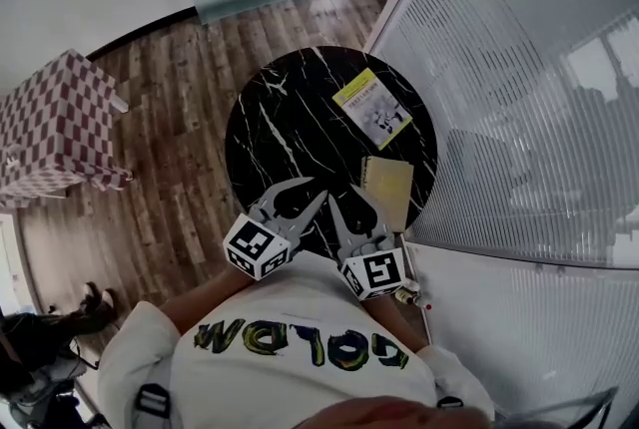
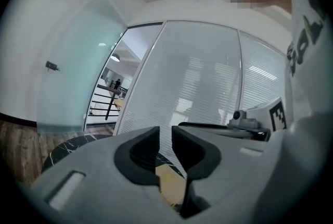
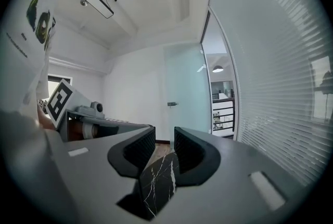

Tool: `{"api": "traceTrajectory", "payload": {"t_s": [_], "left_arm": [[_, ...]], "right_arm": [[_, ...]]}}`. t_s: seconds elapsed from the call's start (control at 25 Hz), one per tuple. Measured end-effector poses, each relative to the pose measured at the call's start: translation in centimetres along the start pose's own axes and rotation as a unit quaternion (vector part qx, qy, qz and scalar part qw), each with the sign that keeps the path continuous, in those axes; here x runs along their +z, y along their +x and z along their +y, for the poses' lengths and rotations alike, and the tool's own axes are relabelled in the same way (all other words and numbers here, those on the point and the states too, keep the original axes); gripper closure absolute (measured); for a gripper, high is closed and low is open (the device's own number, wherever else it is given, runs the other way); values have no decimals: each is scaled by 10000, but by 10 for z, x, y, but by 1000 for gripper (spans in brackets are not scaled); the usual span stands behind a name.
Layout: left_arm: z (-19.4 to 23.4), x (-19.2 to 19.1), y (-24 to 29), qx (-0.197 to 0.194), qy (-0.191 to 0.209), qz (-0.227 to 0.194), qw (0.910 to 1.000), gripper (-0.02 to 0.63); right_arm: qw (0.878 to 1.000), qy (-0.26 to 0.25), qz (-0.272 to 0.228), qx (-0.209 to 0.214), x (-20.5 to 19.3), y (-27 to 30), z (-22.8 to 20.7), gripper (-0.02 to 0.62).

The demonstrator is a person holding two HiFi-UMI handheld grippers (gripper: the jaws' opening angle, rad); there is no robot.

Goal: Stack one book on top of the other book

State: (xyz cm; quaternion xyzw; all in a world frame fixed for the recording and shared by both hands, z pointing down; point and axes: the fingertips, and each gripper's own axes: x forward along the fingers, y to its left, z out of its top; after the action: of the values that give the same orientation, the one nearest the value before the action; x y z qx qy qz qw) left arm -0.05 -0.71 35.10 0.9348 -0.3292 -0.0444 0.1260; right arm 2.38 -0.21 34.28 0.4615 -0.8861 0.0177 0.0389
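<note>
Holding the left gripper (image 1: 298, 199) and right gripper (image 1: 349, 204) level, side by side over the black marble table's (image 1: 270, 133) near rim, jaws narrowly parted, gripping nothing. Leaving the tan book (image 1: 388, 188) lying flat just beyond the right gripper, the yellow book (image 1: 372, 108) farther back, unstacked.

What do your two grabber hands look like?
The left gripper and right gripper are pale grey plastic, with pointed jaws and black ribbed pads. A white cube with black square markers sits on each. The person wears a white T-shirt with coloured letters.
</note>
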Motion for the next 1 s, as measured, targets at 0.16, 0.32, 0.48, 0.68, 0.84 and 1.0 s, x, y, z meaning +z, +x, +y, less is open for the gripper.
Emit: {"api": "traceTrajectory", "payload": {"t_s": [0.16, 0.32, 0.48, 0.68, 0.84, 1.0], "left_arm": [[-4, 0, 0, -57, -26, -90, 9999, 571], [-7, 1, -1, -61, 58, -157, 9998, 604], [-6, 4, -1, -29, 94, -177, 9998, 604], [-1, 5, 0, -15, 83, -186, 9998, 604], [-1, 7, -1, -34, 71, -179, 9998, 606], [-1, 8, -1, -34, 88, -160, 9998, 606]], "right_arm": [[9999, -44, -79, 62, 3, 0, 4, 506], [9998, -102, -168, 65, 8, -1, 7, 556], [9997, -134, -207, 53, 10, -2, 6, 592], [9995, -191, -247, 35, 13, -1, 5, 594], [9995, -183, -270, -2, 16, -2, 5, 594], [9995, -188, -265, -17, 17, -2, 4, 594]]}}
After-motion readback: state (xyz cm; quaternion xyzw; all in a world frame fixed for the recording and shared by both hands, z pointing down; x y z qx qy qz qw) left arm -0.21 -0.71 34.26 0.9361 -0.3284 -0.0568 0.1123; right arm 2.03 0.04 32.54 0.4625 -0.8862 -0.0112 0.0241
